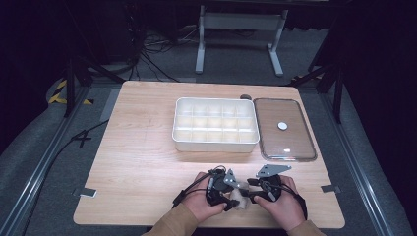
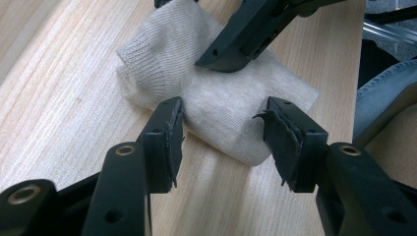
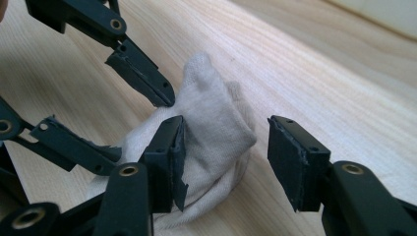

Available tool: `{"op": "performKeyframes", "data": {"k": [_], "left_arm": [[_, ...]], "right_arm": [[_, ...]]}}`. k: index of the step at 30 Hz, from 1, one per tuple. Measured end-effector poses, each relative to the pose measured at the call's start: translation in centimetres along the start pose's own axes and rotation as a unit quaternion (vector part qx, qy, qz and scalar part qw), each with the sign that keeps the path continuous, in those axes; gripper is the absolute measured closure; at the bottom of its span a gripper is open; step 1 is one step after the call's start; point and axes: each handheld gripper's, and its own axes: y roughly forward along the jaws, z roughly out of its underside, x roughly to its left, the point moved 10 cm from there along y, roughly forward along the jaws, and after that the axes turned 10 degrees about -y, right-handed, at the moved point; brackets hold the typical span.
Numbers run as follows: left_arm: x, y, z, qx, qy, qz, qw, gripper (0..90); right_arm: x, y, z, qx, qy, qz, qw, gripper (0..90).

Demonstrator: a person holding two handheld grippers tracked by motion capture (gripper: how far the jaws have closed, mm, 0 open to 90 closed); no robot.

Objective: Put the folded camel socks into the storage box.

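— Where is the sock [image 2: 206, 98] placed relative to the grippers?

— It is seen on the table [image 1: 137, 162] near the front edge, between both, its long axis running from one toward the other. The left gripper [image 2: 223, 130] and right gripper [image 3: 223, 147] are held unclenched, equally near.

— How is it described?

— Beige, ribbed knit, folded over.

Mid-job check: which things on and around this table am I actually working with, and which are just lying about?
In play, I'd judge:
sock, between both open grippers
left gripper
right gripper
compartment box, likely
clear lid, likely

Lying about:
white frame on the floor
floor cables
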Motion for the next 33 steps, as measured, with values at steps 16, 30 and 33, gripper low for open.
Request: {"op": "performKeyframes", "data": {"k": [16,30,33], "left_arm": [[0.2,-0.1,0.7,0.003,-0.010,-0.003,0.9999,49.8],[0.4,-0.5,0.8,0.001,-0.013,0.000,0.9999,49.7],[0.6,-0.9,0.8,-0.004,-0.016,0.000,0.9999,49.2]], "right_arm": [[0.5,1.1,0.0,0.019,0.046,-0.069,0.9964,55.0],[1.2,0.9,-0.3,0.012,0.035,-0.091,0.9952,73.9],[1.3,0.8,-0.4,0.009,0.027,-0.090,0.9956,74.9]]}}
